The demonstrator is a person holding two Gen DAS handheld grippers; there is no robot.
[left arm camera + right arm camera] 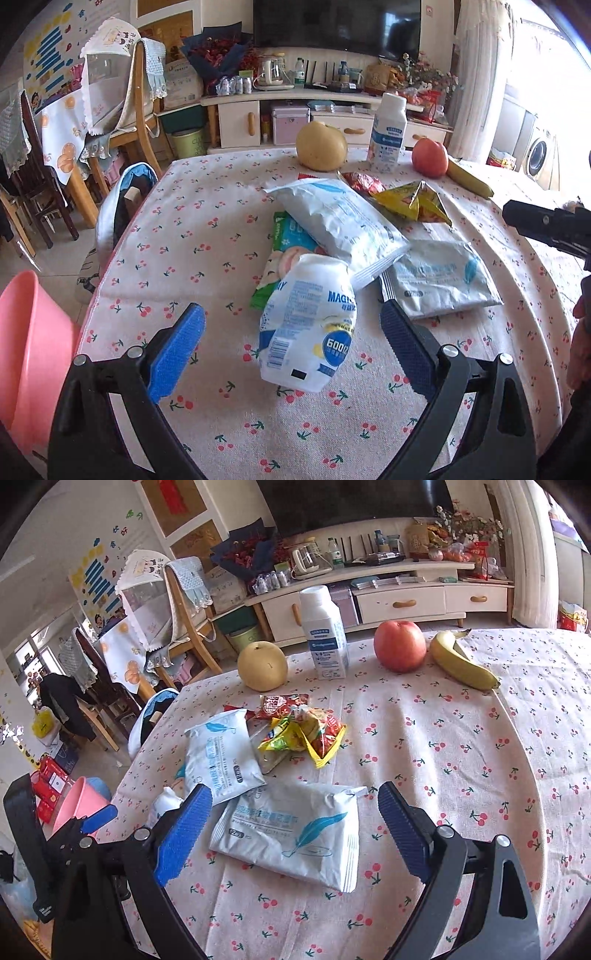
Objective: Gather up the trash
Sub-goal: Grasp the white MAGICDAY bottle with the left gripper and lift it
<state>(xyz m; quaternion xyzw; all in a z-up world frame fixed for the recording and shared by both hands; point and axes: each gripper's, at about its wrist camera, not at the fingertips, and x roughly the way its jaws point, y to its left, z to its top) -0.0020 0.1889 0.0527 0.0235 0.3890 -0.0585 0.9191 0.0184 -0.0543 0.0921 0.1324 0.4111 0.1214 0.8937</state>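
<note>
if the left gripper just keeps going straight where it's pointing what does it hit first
Most likely the crumpled white pouch lying between the open fingers of the left gripper. Its height above the cloth is hard to judge, so it might pass just over it.

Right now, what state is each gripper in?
Left gripper: open, holding nothing, crumpled white pouch between its jaws.
Right gripper: open, empty, over flat white packet.

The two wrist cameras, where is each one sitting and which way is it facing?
Left wrist: rides the left claw, looking forward over the table at a crushed white bottle; its own blue fingers and the right claw show.
Right wrist: rides the right claw, facing a white feather-print packet; the left claw shows at left.
Shared: pear, apple, banana, upright carton.
</note>
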